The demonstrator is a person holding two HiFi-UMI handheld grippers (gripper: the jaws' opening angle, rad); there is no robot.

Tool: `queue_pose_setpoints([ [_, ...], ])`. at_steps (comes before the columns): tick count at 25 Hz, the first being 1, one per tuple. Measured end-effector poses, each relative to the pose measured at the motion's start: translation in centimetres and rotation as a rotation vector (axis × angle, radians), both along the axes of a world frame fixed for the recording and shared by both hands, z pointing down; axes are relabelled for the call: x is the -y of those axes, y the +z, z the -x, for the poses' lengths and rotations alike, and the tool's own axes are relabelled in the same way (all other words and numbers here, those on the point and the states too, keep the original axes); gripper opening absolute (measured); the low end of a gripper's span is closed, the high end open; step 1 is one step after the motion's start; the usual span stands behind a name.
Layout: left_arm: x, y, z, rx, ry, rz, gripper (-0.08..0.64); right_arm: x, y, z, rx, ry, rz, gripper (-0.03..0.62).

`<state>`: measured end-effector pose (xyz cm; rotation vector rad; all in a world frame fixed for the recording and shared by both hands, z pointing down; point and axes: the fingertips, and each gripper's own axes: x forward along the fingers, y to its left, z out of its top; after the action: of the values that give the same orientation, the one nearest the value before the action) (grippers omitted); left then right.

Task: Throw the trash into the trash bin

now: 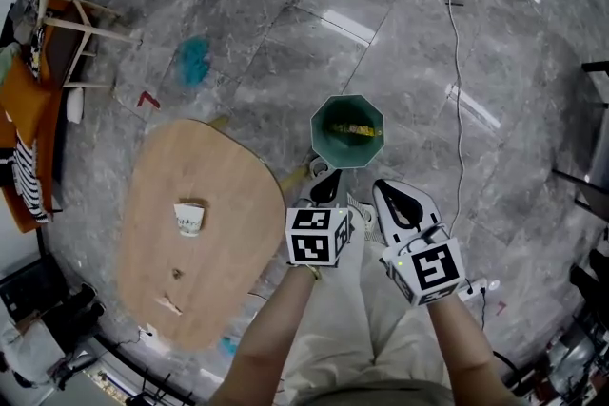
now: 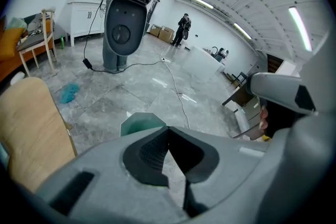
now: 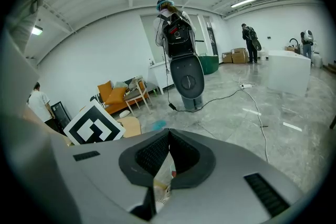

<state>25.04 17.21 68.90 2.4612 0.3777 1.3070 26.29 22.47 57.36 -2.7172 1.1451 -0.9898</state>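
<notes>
At the far left a chair (image 1: 67, 33) with an orange cushion stands against the wall, well apart from everything else. Next comes a rounded wooden table (image 1: 228, 195), bare apart from a small cup (image 1: 188, 219) standing upright near its middle and a few crumbs nearer the person; what is in the cup cannot be made out. A blue cloth (image 1: 195, 60) lies on the grey stone floor (image 1: 285, 33) beyond the table's far edge. The table's right edge curves in close to the trash bin (image 1: 344, 157), leaving only a narrow strip of floor between them. The bin is teal and open-topped, with something yellow (image 1: 349, 128) lying at the bottom. The left gripper (image 1: 326, 188) hangs just on the near side of the bin, its jaws pressed together with nothing between them. Just to its right, the right gripper (image 1: 398, 202) is clamped on a thin crinkled wrapper (image 3: 164, 178) that hangs down from its pads, on the near right of the bin and not over its opening. Far from and to the right of the bin the floor is wide and open, crossed only by a thin white cable (image 1: 457, 62) running from far to near.
</notes>
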Motion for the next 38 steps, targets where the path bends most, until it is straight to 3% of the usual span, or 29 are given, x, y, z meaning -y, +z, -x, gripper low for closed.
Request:
queue_pose_setpoints([
  [12,-0.9,-5.0,0.3,-0.052,0.005,0.041,0.009,-0.3,-3.3,0.8,-0.021,-0.004,0.015,0.009],
  [22,-1.7,-9.3,2.7,-0.062,0.028,0.062,0.009,-0.9,-6.2,3.3,-0.035,-0.040,0.023,0.008],
  [38,-3.7,-19.6,5.8,-0.208,0.106,0.070,0.009,-1.6,-12.7,6.9,-0.064,-0.099,-0.002,0.008],
])
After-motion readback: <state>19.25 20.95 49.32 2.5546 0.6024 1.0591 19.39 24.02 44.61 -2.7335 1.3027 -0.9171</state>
